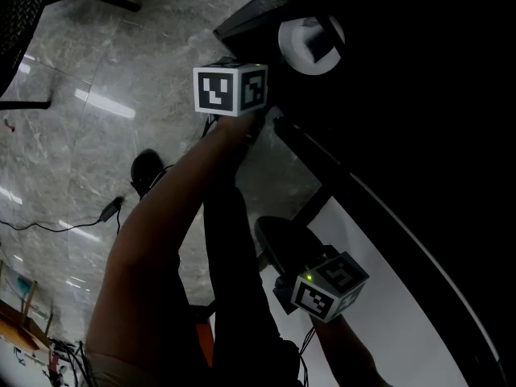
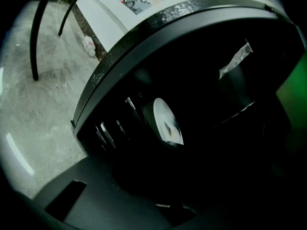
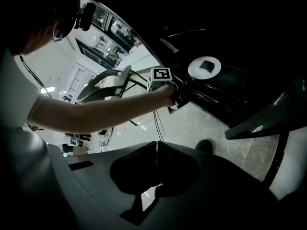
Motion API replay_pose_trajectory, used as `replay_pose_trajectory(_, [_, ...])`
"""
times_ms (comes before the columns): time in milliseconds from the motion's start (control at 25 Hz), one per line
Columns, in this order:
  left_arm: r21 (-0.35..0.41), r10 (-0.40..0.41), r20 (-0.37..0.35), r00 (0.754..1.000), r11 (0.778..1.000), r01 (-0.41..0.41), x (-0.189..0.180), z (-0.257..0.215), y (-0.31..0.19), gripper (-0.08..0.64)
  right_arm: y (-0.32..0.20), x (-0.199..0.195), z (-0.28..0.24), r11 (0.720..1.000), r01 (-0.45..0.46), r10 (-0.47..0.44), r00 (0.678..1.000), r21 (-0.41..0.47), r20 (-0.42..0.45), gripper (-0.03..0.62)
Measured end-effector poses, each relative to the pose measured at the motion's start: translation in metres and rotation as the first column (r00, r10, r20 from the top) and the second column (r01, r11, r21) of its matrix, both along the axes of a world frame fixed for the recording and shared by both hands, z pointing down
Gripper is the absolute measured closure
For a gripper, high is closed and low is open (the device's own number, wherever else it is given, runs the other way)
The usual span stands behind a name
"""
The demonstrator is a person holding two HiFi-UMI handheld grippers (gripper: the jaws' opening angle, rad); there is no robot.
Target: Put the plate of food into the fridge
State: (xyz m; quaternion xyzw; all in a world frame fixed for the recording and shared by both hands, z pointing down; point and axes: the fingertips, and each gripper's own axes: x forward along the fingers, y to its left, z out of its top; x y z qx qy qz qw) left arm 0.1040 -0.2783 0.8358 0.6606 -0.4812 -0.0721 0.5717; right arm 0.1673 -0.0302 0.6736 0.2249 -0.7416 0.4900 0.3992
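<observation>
A white plate (image 1: 310, 45) with a dark piece of food on it rests inside the black, unlit fridge (image 1: 419, 95). The same plate (image 3: 205, 67) lies flat on a shelf in the right gripper view. The left gripper view sees the plate (image 2: 165, 121) almost edge-on, some way ahead. My left gripper (image 3: 180, 96) is stretched out to the fridge front just below and left of the plate, its marker cube (image 1: 230, 87) on top. Its jaws are lost in the dark. My right gripper (image 3: 156, 150) hangs low and back, its jaws pressed together with nothing between them.
A dark fridge door edge (image 1: 379, 208) runs diagonally past my right cube (image 1: 330, 285). On the grey marble floor (image 1: 97, 135) are a black shoe (image 1: 147, 172) and cables (image 1: 56, 228). Chair legs (image 2: 36, 37) stand to the left of the fridge.
</observation>
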Motion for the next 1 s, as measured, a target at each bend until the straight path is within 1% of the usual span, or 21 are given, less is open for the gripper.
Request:
replay_pose_trajectory(200, [-0.004,0.01,-0.002,1.0,1.0,-0.01,0.001,0.001,0.0,0.525,0.001,-0.004,0.001,1.0,-0.007,0.007,1.0,-0.005,0.005,0.569])
replay_pose_trajectory(360, [0.003,0.011,-0.021,1.0,1.0,-0.011,0.001,-0.001,0.0,0.525,-0.001,-0.008,0.001,1.0,-0.002,0.002,1.0,0.0,0.007,0.569])
replay_pose_trajectory(480, [0.0,0.026,-0.024,0.999,1.0,-0.026,0.001,-0.004,0.008,0.525,0.003,-0.009,0.001,1.0,-0.008,0.008,1.0,-0.012,0.011,0.569])
replay_pose_trajectory(520, [0.0,0.038,-0.02,0.999,0.999,-0.038,0.001,-0.006,0.013,0.525,0.004,-0.01,0.001,1.0,-0.012,0.012,1.0,-0.013,0.011,0.569])
replay_pose_trajectory(600, [-0.002,0.075,-0.004,0.997,0.997,-0.075,-0.001,-0.009,0.025,0.525,0.0,-0.015,-0.001,1.0,0.008,-0.008,1.0,0.0,0.002,0.569])
replay_pose_trajectory(680, [-0.008,0.123,0.028,0.992,0.992,-0.122,-0.007,-0.012,0.037,0.525,-0.004,-0.024,-0.004,1.0,0.026,-0.026,1.0,0.016,-0.002,0.569])
replay_pose_trajectory(760, [-0.003,0.18,0.057,0.982,0.984,-0.18,-0.015,-0.018,0.049,0.525,-0.007,-0.032,-0.007,0.999,0.034,-0.034,0.999,0.029,-0.007,0.569])
replay_pose_trajectory(840, [0.013,0.231,0.053,0.972,0.973,-0.232,-0.023,-0.029,0.066,0.526,-0.007,-0.041,-0.009,0.999,0.043,-0.043,0.999,0.033,-0.005,0.569])
replay_pose_trajectory(920, [0.014,0.249,0.046,0.967,0.968,-0.25,-0.038,-0.041,0.085,0.534,-0.006,-0.052,-0.009,0.997,0.071,-0.071,0.997,0.027,0.004,0.569])
replay_pose_trajectory(1000, [0.001,0.274,0.072,0.959,0.962,-0.275,-0.058,-0.053,0.104,0.538,-0.007,-0.067,-0.013,0.993,0.111,-0.111,0.994,0.029,0.003,0.569])
